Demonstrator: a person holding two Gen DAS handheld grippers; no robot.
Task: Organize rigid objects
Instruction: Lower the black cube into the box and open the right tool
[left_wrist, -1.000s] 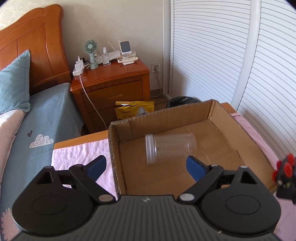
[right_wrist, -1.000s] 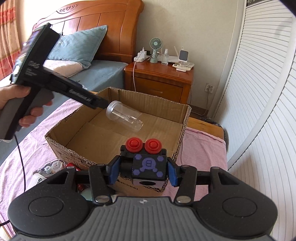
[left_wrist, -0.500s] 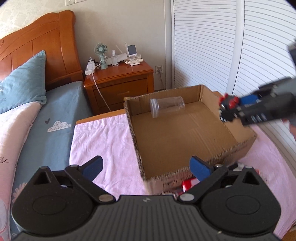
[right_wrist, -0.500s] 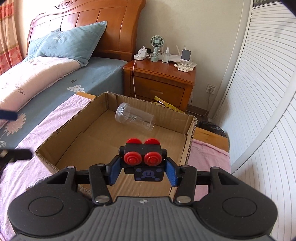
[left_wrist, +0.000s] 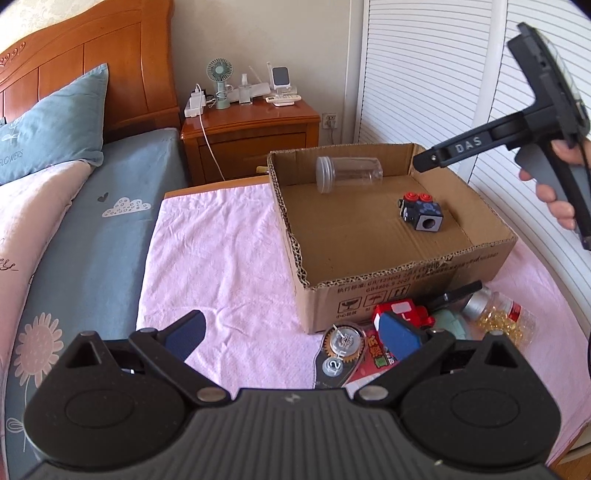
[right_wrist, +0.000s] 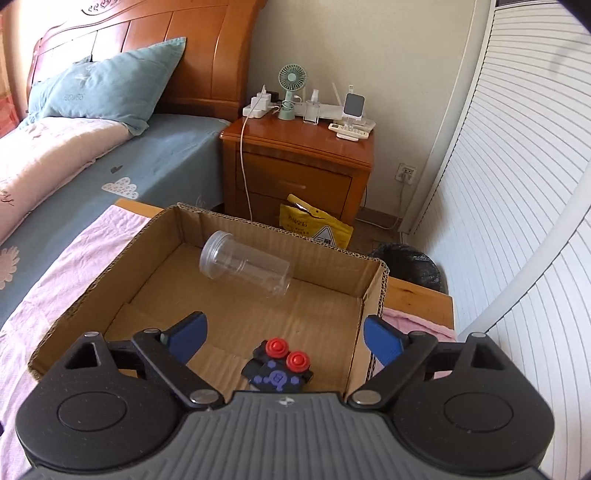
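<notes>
Releasing the fidget cube (right_wrist: 277, 369) into the cardboard box (left_wrist: 406, 284): the right tool (right_wrist: 284, 338) is opening its jaws right now, pads clear of the cube, which is sitting on the box floor near the right wall. The clear plastic jar (left_wrist: 349, 173) is lying on its side against the far wall, well apart from the cube. The left tool (left_wrist: 291, 332) is spread wide and empty, hovering over the pink cloth (left_wrist: 221, 251) on the table, near the leftover pile in front of the box: red toy (left_wrist: 400, 310), capsule bottle (left_wrist: 498, 315), blister pack (left_wrist: 341, 354). To do this well, probably let the right jaws finish spreading, then lift straight out without clipping the box wall. Left tool likely goes for the pile next; centring one item between the pads avoids dragging neighbours.
</notes>
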